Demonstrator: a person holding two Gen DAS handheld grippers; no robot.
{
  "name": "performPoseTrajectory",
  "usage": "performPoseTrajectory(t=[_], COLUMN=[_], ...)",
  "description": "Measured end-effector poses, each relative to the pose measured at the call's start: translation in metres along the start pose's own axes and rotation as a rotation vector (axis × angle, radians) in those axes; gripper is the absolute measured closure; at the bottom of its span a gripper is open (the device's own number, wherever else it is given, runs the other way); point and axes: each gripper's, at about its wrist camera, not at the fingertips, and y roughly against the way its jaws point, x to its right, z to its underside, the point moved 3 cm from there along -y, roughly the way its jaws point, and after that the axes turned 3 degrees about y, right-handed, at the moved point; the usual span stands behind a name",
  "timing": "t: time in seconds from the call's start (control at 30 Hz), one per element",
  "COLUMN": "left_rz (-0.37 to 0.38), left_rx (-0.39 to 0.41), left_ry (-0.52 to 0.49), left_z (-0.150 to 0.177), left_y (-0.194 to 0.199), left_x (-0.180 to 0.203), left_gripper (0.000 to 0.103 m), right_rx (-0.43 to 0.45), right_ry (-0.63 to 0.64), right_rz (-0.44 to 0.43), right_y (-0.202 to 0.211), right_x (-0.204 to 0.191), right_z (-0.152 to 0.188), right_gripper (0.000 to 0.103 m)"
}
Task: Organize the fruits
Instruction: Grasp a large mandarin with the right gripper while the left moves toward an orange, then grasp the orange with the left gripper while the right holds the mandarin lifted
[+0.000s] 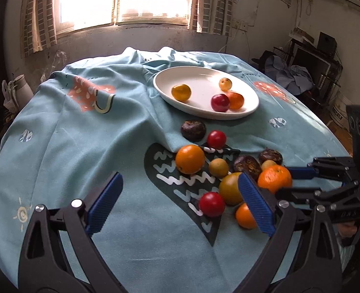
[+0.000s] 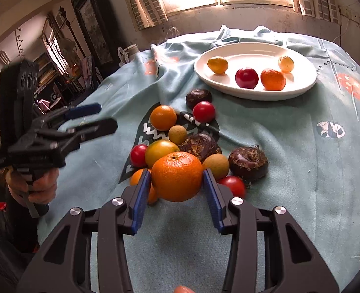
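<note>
My right gripper (image 2: 177, 183) is shut on an orange tangerine (image 2: 177, 176), one blue pad against each side; the same tangerine (image 1: 274, 178) shows in the left wrist view between the right gripper's fingers (image 1: 299, 172). Around it on the blue cloth lies a pile of fruit: an orange (image 2: 163, 118), red tomatoes (image 2: 204, 111), a yellow-green tomato (image 2: 159, 151), small tan longans (image 2: 177, 134) and dark water chestnuts (image 2: 248, 162). The white plate (image 2: 253, 56) beyond holds several fruits. My left gripper (image 1: 180, 183) hovers open left of the pile, with nothing between its fingers.
The blue patterned cloth (image 1: 82, 134) is wrinkled and bunched toward the far edge near the plate. A window is behind the table. A white jug (image 1: 21, 90) stands off the table's left side, and cluttered furniture (image 1: 309, 63) is to the right.
</note>
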Motion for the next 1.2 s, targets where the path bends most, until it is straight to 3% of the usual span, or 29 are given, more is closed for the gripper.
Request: performPoseTrajectory(t=[0.17, 0.23, 0.37, 0.53, 0.63, 0.9, 1.07, 1.2], left_rz=[0.166, 0.181, 0.186, 0.17, 0.166, 0.156, 0.16, 0.172], left_rx=[-0.095, -0.125, -0.165, -0.154, -0.166, -0.188, -0.187, -0.198], left_ry=[-0.094, -0.12, -0.137, -0.129, -0.107, -0.093, -0.089, -0.097], left_z=[0.029, 0.034, 0.038, 0.034, 0.034, 0.039, 0.039, 0.039], left_y=[-0.003, -0.009, -0.021, -0.025, -0.028, -0.029, -0.029, -0.032], left_x=[0.043, 0.055, 0.067, 0.068, 0.062, 0.053, 0.052, 0.058], left_gripper=[0.045, 0.049, 0.049, 0.049, 0.045, 0.046, 0.046, 0.048], right_rx=[0.084, 0.105, 0.091, 0.01, -0.059, -0.216, -0.207, -0.089], right_ry=[-0.031, -0.035, -0.03, -0.024, -0.036, -0.146, -0.14, -0.219], right_rz=[0.044, 0.046, 0.049, -0.038, -0.015, -0.241, -0.243, -0.207], right_y=[0.02, 0.025, 0.025, 0.018, 0.006, -0.018, -0.012, 0.012], right_x=[0.009, 0.01, 0.011, 0.004, 0.007, 0.005, 0.002, 0.025], right_z=[-0.007, -0.008, -0.008, 0.002, 0.011, 0.027, 0.028, 0.019], right_gripper=[0.061, 0.061, 0.061, 0.061, 0.061, 0.055, 0.057, 0.057])
